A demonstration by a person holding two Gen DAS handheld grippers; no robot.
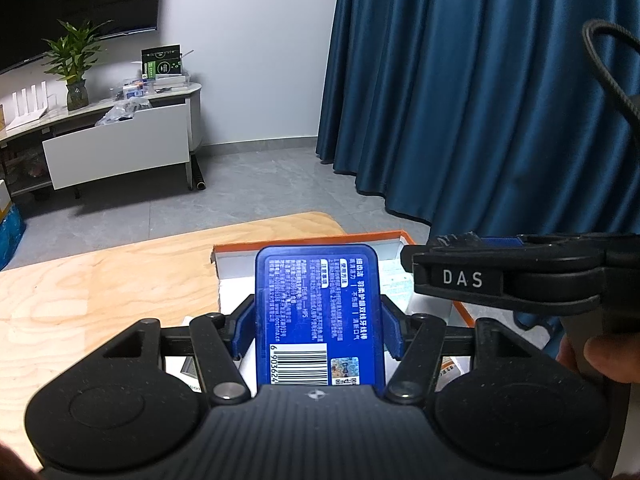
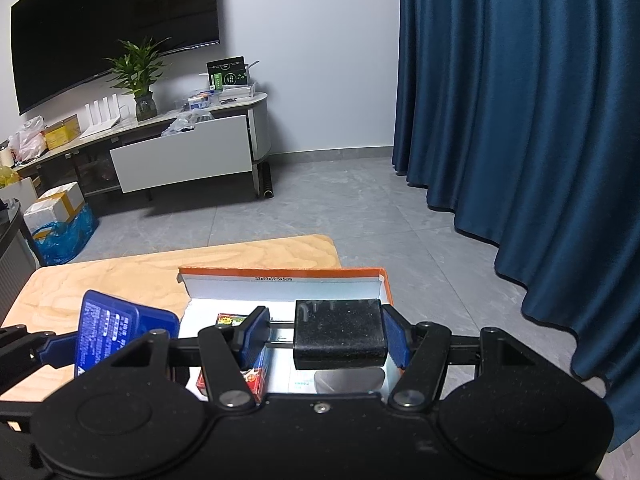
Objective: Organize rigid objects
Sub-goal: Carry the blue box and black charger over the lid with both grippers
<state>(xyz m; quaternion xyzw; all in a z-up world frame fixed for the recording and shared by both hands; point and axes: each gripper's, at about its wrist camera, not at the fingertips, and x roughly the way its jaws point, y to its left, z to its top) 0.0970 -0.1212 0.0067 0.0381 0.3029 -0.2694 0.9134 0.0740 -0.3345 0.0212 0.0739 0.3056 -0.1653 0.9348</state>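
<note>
My left gripper is shut on a flat blue box with a barcode and holds it over the near left part of an orange-edged cardboard box on the wooden table. The blue box also shows in the right wrist view. My right gripper holds a black block with metal prongs over the cardboard box; the block touches the right pad, and a gap shows at the left pad. A red packet lies inside the box.
A white TV stand with a plant stands far left. A blue curtain hangs at right. White cartons and a blue bag sit on the floor.
</note>
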